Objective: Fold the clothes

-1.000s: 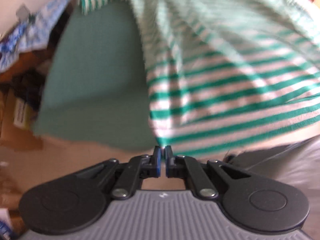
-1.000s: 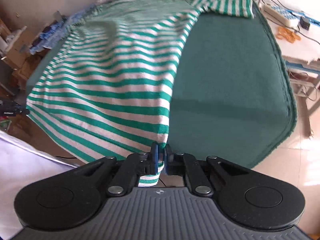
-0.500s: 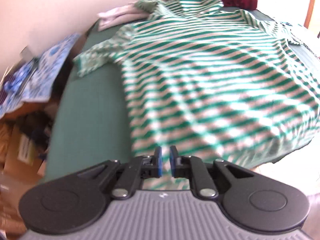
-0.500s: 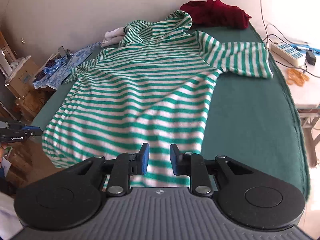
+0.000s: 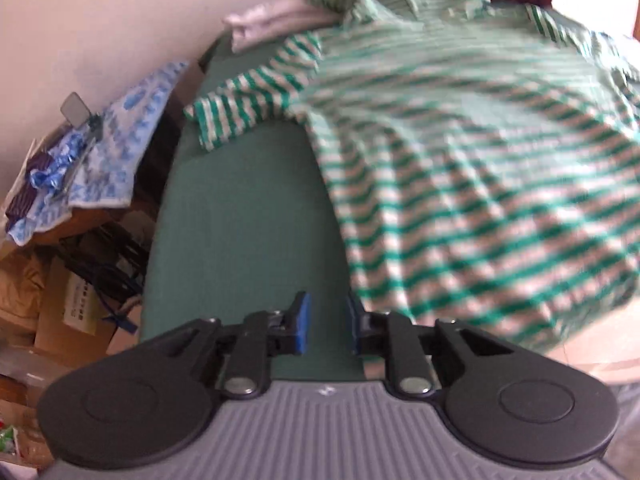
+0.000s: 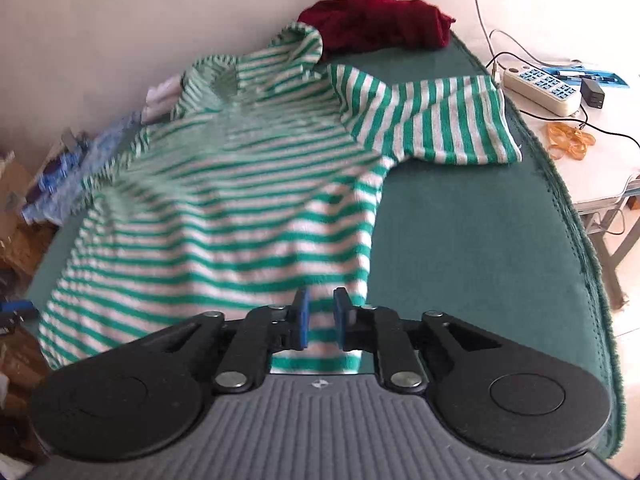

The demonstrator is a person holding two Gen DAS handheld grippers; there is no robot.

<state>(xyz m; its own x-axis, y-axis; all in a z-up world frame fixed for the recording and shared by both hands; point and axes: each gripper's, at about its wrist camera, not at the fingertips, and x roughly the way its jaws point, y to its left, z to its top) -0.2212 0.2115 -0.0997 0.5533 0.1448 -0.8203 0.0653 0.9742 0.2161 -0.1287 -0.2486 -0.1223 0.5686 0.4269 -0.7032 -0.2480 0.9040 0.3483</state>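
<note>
Left wrist view: left gripper (image 5: 325, 324) released, fingers opening, nothing between them, only green table (image 5: 240, 240) cover; striped shirt (image 5: 460, 168) spread flat just right of them. Right gripper (image 6: 319, 319) fingers closing, empty, hovering over the shirt's near hem. Judgement: next grab the sleeve edges cleanly, fold inward without bunching.

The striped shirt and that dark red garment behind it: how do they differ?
The striped shirt is green and white and lies spread flat with a sleeve out; the dark red garment is one plain colour and sits bunched in a heap. The striped shirt covers far more of the green table cover. Both rest on that cover.
</note>
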